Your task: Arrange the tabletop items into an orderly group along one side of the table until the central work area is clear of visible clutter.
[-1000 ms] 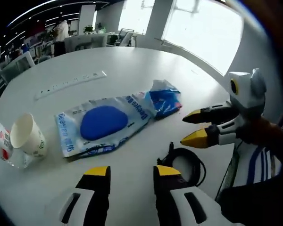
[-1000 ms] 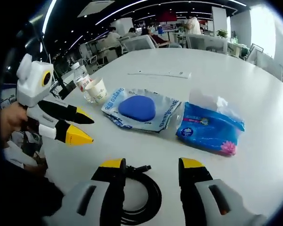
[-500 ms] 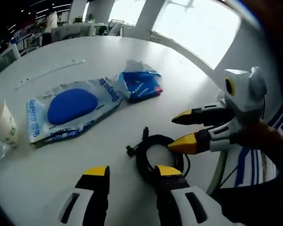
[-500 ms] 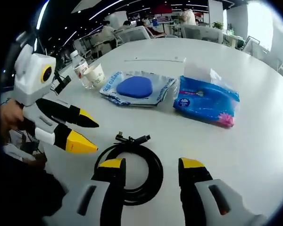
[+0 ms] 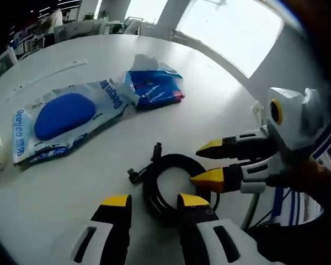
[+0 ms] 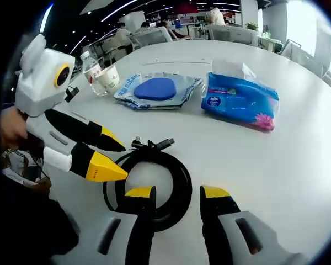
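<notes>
A black coiled cable [image 5: 166,185] [image 6: 182,178] lies on the white round table [image 5: 88,182] [image 6: 298,160], near its front edge. My left gripper [image 5: 154,200] is open, its yellow-tipped jaws just short of the coil. It enters the right gripper view from the left as the left gripper [image 6: 120,160], its lower tip over the coil's left side. My right gripper [image 6: 177,192] is open above the coil's near arc. Seen as the right gripper [image 5: 207,164], its tips reach the coil's right edge. Nothing is held.
A clear pouch with a blue pad [image 5: 63,115] [image 6: 157,88] and a blue tissue pack [image 5: 154,85] [image 6: 240,99] lie farther in. A paper cup [image 6: 110,80] and a water bottle [image 6: 91,70] stand beyond. A white power strip [image 5: 44,77] lies farther back.
Both grippers have moved in on the coiled cable, which now sits right at their tips. The pouch, tissue pack and cup lie where they were.
</notes>
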Action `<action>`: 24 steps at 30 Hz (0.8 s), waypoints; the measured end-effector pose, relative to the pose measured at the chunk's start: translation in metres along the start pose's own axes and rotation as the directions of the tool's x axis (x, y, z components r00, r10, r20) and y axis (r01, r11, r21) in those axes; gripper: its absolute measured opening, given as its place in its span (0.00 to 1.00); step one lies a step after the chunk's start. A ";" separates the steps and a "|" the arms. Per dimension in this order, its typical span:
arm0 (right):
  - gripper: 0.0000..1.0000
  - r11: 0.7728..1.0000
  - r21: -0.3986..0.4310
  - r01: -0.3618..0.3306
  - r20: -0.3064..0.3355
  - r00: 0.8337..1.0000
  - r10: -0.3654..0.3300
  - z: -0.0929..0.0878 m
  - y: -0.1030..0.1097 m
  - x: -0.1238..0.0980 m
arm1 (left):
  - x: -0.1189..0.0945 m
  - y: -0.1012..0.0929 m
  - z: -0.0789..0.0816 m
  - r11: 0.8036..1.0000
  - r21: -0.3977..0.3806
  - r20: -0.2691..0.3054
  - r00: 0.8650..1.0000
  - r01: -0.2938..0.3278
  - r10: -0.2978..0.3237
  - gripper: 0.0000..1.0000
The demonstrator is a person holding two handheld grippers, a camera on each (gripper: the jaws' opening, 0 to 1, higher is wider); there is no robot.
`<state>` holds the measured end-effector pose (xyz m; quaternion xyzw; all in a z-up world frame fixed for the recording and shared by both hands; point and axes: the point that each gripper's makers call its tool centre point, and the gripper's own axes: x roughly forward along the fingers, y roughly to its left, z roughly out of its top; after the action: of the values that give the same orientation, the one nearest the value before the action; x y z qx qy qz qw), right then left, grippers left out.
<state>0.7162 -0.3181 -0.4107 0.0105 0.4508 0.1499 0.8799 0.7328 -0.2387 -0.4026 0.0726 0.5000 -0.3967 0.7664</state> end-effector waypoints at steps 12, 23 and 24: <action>0.12 0.998 0.000 0.064 0.001 0.998 -0.064 -0.004 -0.003 -0.001 | 0.010 0.002 -0.003 1.000 -0.014 -0.012 1.000 -0.016 0.015 0.15; 0.04 0.994 0.091 0.061 0.025 0.998 -0.064 -0.001 -0.005 -0.007 | 0.001 0.001 -0.007 0.998 -0.060 -0.036 0.999 -0.011 0.009 0.09; 0.04 0.994 0.090 0.062 0.026 0.998 -0.065 0.000 -0.004 -0.008 | 0.000 0.001 -0.006 0.998 -0.059 -0.035 0.999 -0.010 0.008 0.08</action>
<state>0.7123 -0.3241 -0.4049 0.0377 0.4445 0.1014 0.8892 0.7291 -0.2349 -0.4057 0.0590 0.5242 -0.3771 0.7612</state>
